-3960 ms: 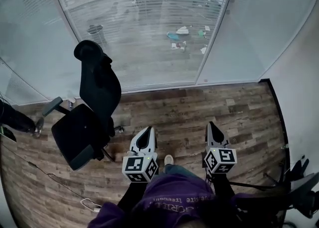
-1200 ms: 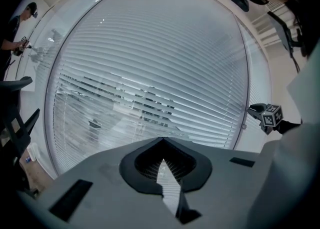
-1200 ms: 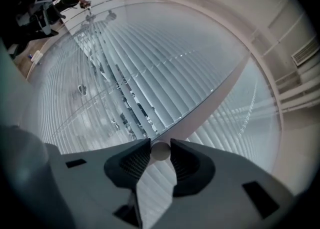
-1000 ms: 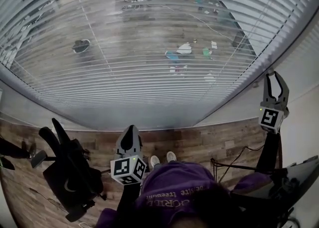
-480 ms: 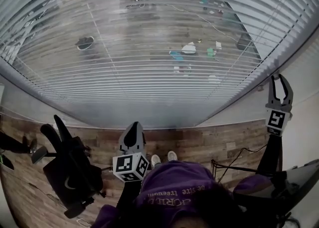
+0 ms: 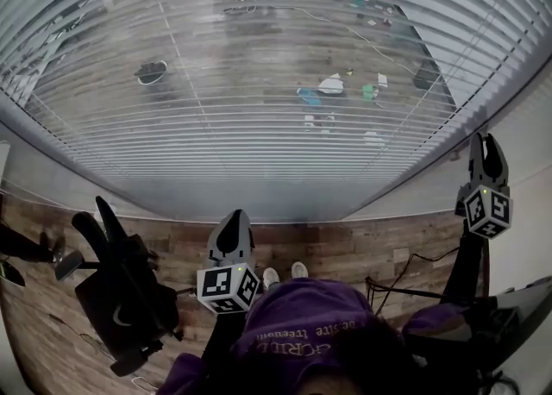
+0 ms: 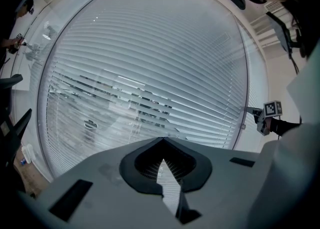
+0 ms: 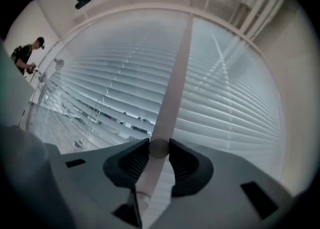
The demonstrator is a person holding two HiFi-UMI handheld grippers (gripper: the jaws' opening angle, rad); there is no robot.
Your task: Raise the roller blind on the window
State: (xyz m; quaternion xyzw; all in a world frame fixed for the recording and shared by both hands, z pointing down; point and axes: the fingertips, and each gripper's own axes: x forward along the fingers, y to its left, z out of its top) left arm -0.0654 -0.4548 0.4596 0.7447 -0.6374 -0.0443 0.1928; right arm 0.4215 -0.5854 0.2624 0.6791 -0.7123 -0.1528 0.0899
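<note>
A slatted blind [image 6: 259, 83] hangs lowered over the whole window, and fills the left gripper view [image 7: 150, 73] and the right gripper view [image 8: 100, 83]. My right gripper [image 6: 486, 141] is raised at the blind's right edge. In its own view a thin white wand [image 8: 175, 73] runs down from the top of the blind into the right gripper [image 8: 159, 149], and both pads touch it. My left gripper [image 6: 231, 216] hangs low over the floor in front of me, its tips together with nothing between them [image 7: 162, 143].
A black office chair [image 6: 121, 290] stands on the wooden floor [image 6: 362, 247] at my left. Dark equipment [image 6: 509, 316] and a cable [image 6: 414, 272] lie at my right. A white wall panel [image 6: 522, 126] borders the window. A person [image 8: 25, 55] stands far left.
Over four seconds I have come close to the window and the right gripper has risen to the blind's right edge. In the last second it shifted slightly right and turned; the left barely moved.
</note>
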